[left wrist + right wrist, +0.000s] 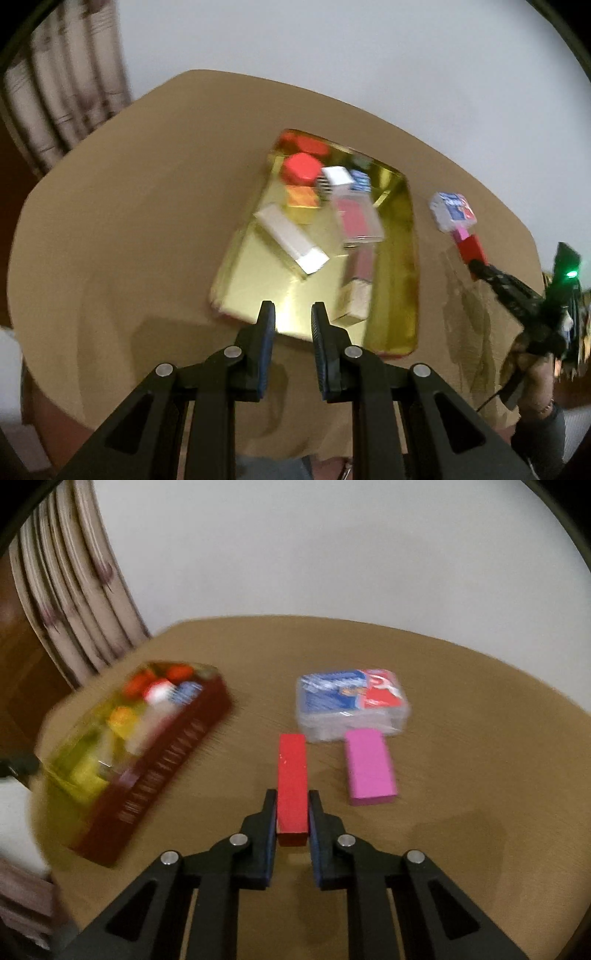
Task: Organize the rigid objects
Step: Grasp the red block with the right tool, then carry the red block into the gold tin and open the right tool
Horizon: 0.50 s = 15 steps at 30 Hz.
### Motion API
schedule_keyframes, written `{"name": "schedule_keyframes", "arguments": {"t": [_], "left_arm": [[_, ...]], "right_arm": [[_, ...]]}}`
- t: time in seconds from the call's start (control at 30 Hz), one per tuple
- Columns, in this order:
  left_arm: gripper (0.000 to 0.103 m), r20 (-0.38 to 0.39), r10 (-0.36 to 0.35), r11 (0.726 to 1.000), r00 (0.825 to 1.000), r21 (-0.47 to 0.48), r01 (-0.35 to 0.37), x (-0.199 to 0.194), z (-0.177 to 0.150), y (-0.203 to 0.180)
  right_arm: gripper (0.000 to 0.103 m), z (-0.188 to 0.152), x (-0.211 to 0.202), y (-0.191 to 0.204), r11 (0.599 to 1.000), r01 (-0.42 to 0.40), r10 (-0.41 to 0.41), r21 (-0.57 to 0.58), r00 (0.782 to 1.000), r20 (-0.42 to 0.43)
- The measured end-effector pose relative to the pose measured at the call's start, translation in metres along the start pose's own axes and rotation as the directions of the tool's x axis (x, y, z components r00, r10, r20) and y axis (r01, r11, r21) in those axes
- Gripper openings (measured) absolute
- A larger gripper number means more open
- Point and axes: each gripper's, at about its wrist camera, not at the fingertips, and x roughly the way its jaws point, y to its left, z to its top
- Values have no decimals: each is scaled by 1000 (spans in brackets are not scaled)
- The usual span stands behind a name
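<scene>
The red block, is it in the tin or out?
Out: the red block lies on the table, clamped by the right tongs, beside the tin.

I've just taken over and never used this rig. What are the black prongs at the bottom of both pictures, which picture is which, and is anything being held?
The prongs are two-finger grippers, one in each of a person's hands, each with a camera looking along its fingers. The left wrist view shows the left gripper shut on nothing above a gold tin that holds small boxes. The right wrist view shows the right gripper shut on a red block. On the brown table lie a pink block and a clear card case.
</scene>
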Motion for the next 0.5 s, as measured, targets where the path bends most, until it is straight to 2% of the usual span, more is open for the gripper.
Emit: {"name": "schedule_keyframes", "arguments": {"t": [0.13,0.27,0.37,0.47,0.5], "left_arm": [[19,30,41,999,999,-34,-40,-18,-17,21],[22,31,48,997,998,-54,-46,-24,-26,34],[23,22,29,998,999,-61,-28,-25,-30,41],[23,15,20,998,1000,-64,-19,-23,-36,46],[23,14,15,998,1000,-61,-15,-23,-37,47]], "right_arm": [[15,19,-9,41,988,-157,157,6,988,8],[15,35,15,113,949,-313,310,-39,948,-77],[15,39,40,160,930,-352,337,-100,930,-146],[15,33,70,195,924,-356,319,-139,919,-231],[15,32,78,204,926,-344,301,-154,921,-246]]}}
